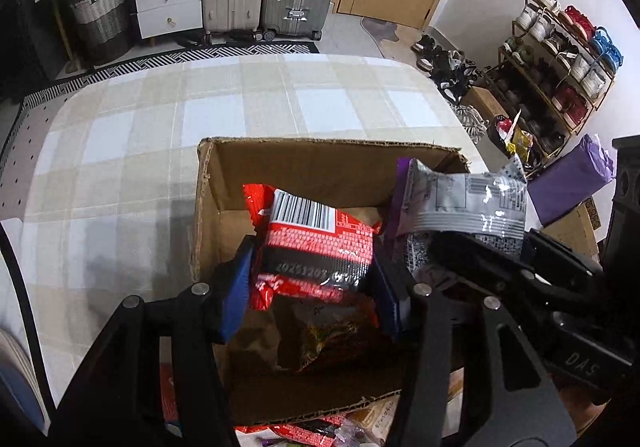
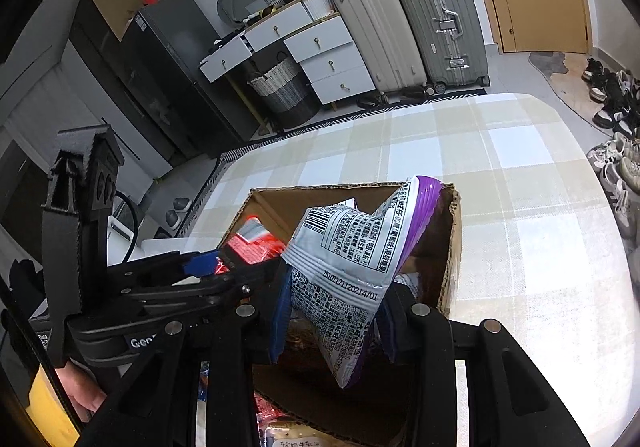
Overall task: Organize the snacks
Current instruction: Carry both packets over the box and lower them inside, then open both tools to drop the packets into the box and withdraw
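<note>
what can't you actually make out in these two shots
- Floor of the cardboard box: both views, covered by the red packet, the silver-and-purple packet and a dark bag.
- Loose snacks in front of the box: both views, cut off by the bottom edge and hidden behind the gripper frames.
- Packet fronts: only the printed backs face the cameras.
- Hand on the left gripper: right wrist view, mostly hidden.

box (image 1: 208,215): rough brown cardboard | red packet (image 1: 316,247): glossy foil | grey packet (image 2: 348,267): glossy, crinkled plastic | cloth (image 1: 140,135): matt checked fabric | fingers (image 1: 236,287): blue pads, matt
</note>
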### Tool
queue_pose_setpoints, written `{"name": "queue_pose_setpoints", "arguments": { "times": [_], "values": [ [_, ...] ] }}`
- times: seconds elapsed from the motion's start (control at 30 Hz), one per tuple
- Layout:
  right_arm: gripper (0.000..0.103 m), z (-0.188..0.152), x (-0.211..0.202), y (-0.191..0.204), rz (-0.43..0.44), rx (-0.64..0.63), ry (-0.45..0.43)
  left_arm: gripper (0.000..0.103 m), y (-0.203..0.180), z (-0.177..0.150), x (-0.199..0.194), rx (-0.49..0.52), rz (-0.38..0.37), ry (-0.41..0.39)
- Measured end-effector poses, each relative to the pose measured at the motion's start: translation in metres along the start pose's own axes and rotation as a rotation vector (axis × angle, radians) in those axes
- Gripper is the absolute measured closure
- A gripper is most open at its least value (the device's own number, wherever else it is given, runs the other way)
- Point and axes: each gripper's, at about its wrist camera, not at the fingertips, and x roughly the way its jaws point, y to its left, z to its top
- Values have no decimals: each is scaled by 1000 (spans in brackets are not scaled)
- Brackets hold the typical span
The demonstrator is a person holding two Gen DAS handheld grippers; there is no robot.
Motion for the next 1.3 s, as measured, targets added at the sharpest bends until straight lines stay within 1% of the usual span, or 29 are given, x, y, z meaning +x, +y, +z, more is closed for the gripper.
{"name": "queue_pose_setpoints", "arguments": {
  "times": [0.1, 0.2, 0.37, 0.6, 0.67, 0.77, 0.9, 1.07, 1.2, 1.3],
  "values": [
    [66, 0, 1, 1, -9, -5, 0, 53, 0, -5, -8, 13, 22, -1],
    [66, -1, 2, 1, -9, -7, 4, 53, -2, -8, -15, 23, 9, -8],
    [66, -1, 1, 2, -6, -5, 8, 51, -3, -8, -24, 22, 20, -18],
    [62, -1, -2, 3, -17, -9, 8, 51, -2, -10, -36, 16, 23, -29],
    [59, -1, -3, 4, -25, -10, 5, 50, -1, -12, -40, 9, 26, -29],
    [58, -1, -5, 4, -23, -7, 4, 46, 1, -13, -44, 5, 33, -29],
    [58, -1, -14, 7, -35, -20, -16, 46, 2, -18, -51, 2, 37, -32],
    [58, -5, -30, 10, -36, -16, -34, 45, 5, -25, -66, -27, 20, -39],
    [58, -10, -46, 17, -39, -30, -45, 40, 5, -37, -85, -45, 11, -59],
    [58, -16, -59, 23, -39, -41, -54, 39, 0, -50, -103, -48, 11, -83]
  ]
}}
